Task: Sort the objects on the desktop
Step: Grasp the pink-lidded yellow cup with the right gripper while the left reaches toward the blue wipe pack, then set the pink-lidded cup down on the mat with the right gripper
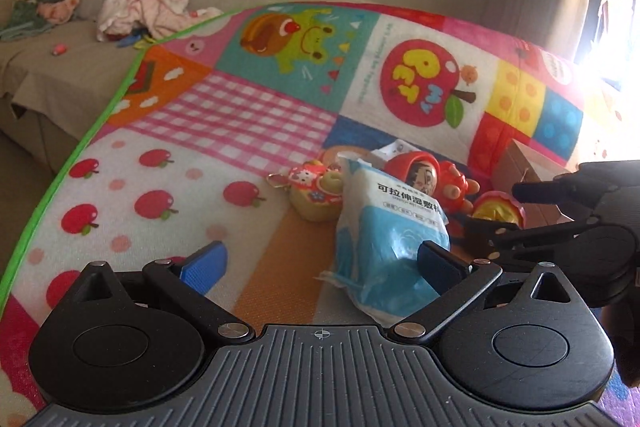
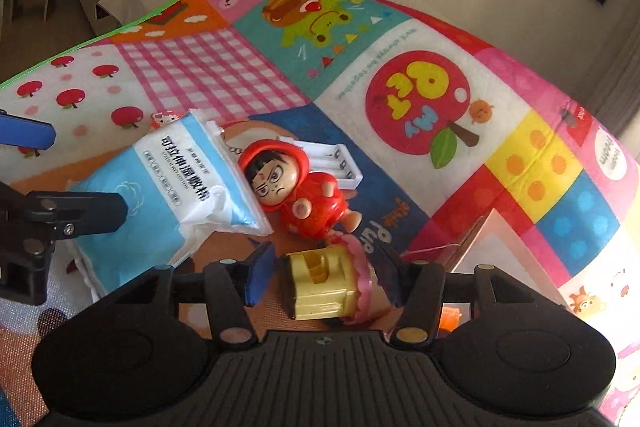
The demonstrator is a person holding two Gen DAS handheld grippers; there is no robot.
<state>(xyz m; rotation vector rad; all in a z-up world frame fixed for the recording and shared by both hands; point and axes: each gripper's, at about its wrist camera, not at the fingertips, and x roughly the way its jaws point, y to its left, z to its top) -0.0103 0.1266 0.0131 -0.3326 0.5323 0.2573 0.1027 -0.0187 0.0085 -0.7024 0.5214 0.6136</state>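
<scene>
On a bright patchwork play mat (image 2: 224, 67), the right gripper (image 2: 326, 279) has its jaws spread around a yellow and pink toy (image 2: 328, 287), with a visible gap on at least the left side. The left gripper (image 1: 320, 263) is spread wide, one finger lying over a blue and white wipes pack (image 1: 384, 227). A red-hooded figurine (image 2: 296, 191) lies between pack and toy, touching the pack

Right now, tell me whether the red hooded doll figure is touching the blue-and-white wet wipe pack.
Touching. The right wrist view shows the red hooded doll figure lying with its head against the blue-and-white wet wipe pack's edge, no mat visible between them.
</scene>
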